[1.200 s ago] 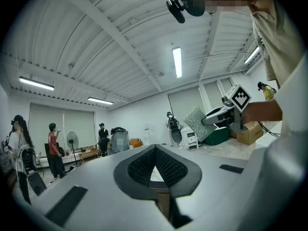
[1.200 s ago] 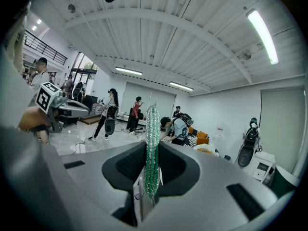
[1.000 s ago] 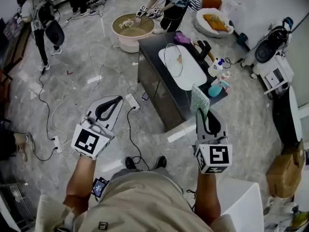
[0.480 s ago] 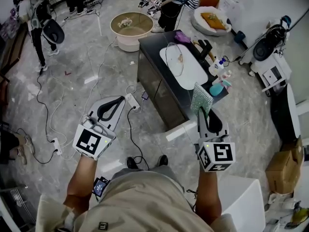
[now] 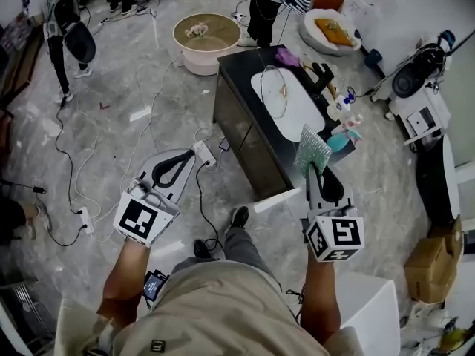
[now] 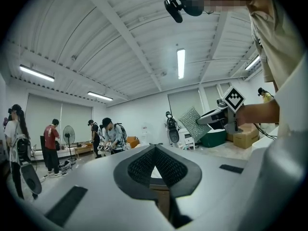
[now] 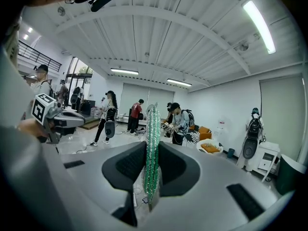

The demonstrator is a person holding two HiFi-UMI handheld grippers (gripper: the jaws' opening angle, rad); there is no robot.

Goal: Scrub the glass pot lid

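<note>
Ground has been gained toward the dark counter. A shoe is now planted forward between the two grippers, where half a second ago both feet were set further back. The grippers themselves have hardly been shifted. From this it is judged that the approach is under way and that scrubbing has not yet begun.

The glass pot lid is seen lying in the white sink, well ahead of the right gripper and beyond the tip of what it carries. It is touched by neither gripper.

The right gripper is clamped on a green mesh scrub pad. The left gripper is held closed with nothing between its jaws, well apart from the lid.

Lid, sink and counter are shown by the head view only, as both gripper views are tilted up toward the ceiling. In the right gripper view the pad is seen edge-on, pinched between the jaws. In the left gripper view the tips are seen to meet, and the pad's broad face is shown off to the right.
</note>
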